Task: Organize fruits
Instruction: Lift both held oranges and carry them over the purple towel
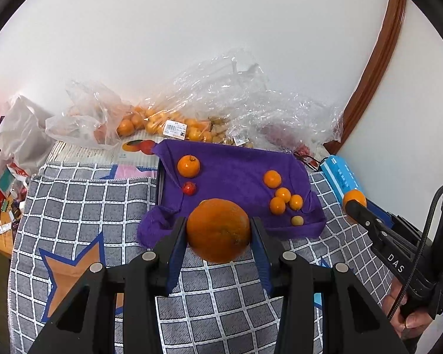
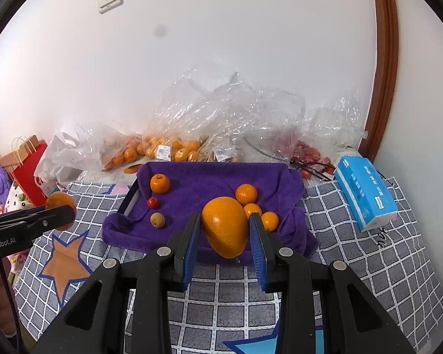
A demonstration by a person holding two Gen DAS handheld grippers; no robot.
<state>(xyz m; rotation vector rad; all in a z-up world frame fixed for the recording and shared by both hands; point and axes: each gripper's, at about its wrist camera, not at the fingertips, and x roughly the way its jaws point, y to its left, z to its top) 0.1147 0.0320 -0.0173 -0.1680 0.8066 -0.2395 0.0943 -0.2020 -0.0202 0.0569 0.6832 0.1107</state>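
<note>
Gripping one dimpled round orange (image 1: pixel 218 230) each (image 2: pixel 226 227), left tongs (image 1: pixel 218 236) and right tongs (image 2: pixel 225 233), ribbed blue pads.

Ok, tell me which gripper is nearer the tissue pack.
Right. The right gripper, clamping an orange, sits just left of the tissue pack; the left gripper is far across the purple towel.

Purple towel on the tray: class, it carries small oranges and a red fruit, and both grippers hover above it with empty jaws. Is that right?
Not quite. The purple towel does carry small oranges and a small red fruit, but the jaws are not empty: each wrist view shows its gripper closed on a large orange, the right gripper's too.
</note>
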